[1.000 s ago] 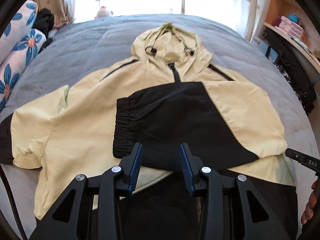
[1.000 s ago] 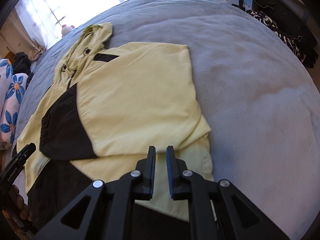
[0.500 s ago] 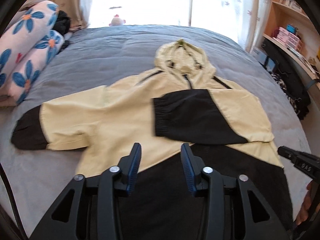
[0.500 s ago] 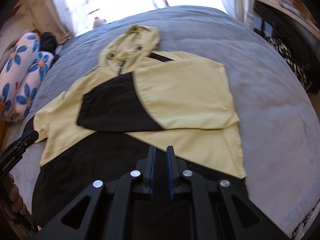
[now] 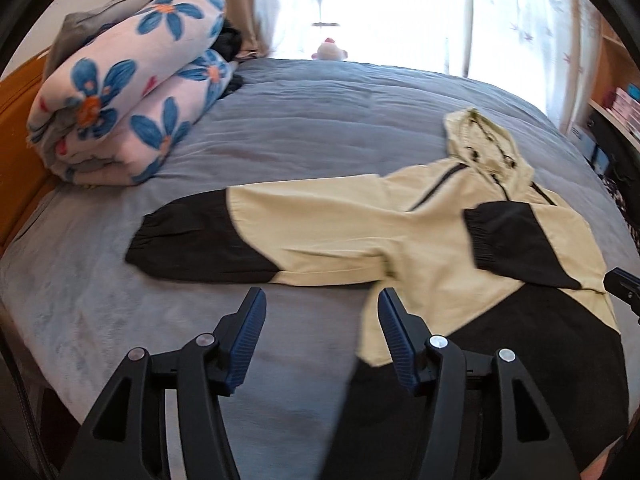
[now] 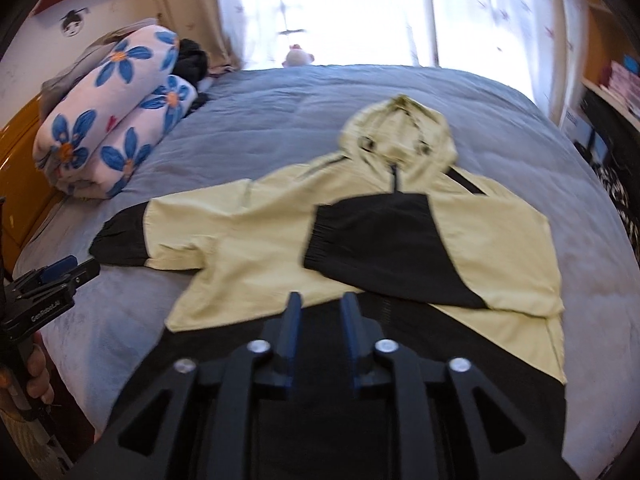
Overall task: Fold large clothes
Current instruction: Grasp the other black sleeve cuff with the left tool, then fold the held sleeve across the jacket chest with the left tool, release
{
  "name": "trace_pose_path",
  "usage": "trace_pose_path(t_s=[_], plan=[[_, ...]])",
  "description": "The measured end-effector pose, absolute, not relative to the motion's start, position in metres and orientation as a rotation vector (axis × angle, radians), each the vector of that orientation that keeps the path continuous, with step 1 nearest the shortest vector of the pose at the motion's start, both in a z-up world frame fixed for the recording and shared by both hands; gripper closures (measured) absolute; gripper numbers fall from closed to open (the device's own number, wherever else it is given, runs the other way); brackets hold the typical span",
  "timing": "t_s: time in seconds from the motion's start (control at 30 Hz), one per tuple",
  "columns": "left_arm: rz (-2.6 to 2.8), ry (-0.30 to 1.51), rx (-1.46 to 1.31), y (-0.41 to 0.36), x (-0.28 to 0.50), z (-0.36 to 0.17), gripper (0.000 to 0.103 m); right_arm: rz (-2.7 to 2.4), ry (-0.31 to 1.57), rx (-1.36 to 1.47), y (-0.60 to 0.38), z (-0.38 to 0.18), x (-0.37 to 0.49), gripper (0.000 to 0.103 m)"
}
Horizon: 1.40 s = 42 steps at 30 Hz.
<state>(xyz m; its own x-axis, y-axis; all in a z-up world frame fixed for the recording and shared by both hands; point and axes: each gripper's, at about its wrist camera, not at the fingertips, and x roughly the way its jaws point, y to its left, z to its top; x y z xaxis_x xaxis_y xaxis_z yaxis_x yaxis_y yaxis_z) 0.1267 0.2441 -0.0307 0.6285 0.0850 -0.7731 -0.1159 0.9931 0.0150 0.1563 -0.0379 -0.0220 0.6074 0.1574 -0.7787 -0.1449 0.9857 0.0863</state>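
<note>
A pale yellow and black hooded jacket (image 5: pixel 420 236) lies flat on the grey bed (image 5: pixel 320 128), front up, hood away from me. Its right sleeve (image 6: pixel 384 248) is folded across the chest. Its left sleeve (image 5: pixel 224 236) lies stretched out to the left, black cuff at the end. My left gripper (image 5: pixel 320 304) is open and empty, above the bed just in front of the stretched sleeve. My right gripper (image 6: pixel 318 304) is open a little and empty, above the jacket's black hem (image 6: pixel 360 360). The left gripper also shows in the right wrist view (image 6: pixel 76 270).
A rolled blanket with blue flowers (image 5: pixel 128 92) lies at the bed's far left against an orange headboard (image 5: pixel 16 160). A small plush toy (image 5: pixel 330 50) sits at the far edge by the bright window. Shelves (image 5: pixel 616 120) stand to the right.
Both grippers have pulled back and swung left. The left gripper moved from above the folded sleeve to in front of the stretched left sleeve. The right gripper's jaws have parted slightly.
</note>
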Motion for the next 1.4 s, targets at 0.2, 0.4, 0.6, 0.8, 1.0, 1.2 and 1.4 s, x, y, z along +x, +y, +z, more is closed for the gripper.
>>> trace_pose_path(t_s=[0.2,0.4,0.6,0.8,1.0,1.2,1.4], plan=[[0.130,0.909,-0.108,0.303,0.129,-0.043,0.045,0.196,0.865,0.006,0.012,-0.027,0.165,0.070],[0.112,0.971,-0.268,0.377,0.141,-0.081,0.045,0.195,0.893,-0.011,0.054,-0.054,0.190,0.070],[0.106,1.013,-0.475,0.447,0.160,-0.130,0.045,0.221,0.948,-0.034,0.089,-0.089,0.210,0.070],[0.162,1.020,-0.630,0.490,0.187,-0.172,0.045,0.237,1.003,-0.064,0.099,-0.118,0.217,0.070],[0.229,0.994,-0.659,0.501,0.214,-0.196,0.045,0.228,1.036,-0.028,0.088,-0.132,0.223,0.070],[0.355,0.998,-0.550,0.494,0.243,-0.193,0.098,0.222,1.055,0.009,0.074,-0.137,0.222,0.070],[0.318,0.821,-0.336,0.426,0.241,-0.111,0.101,0.214,1.054,0.078,0.044,-0.130,0.213,0.070]])
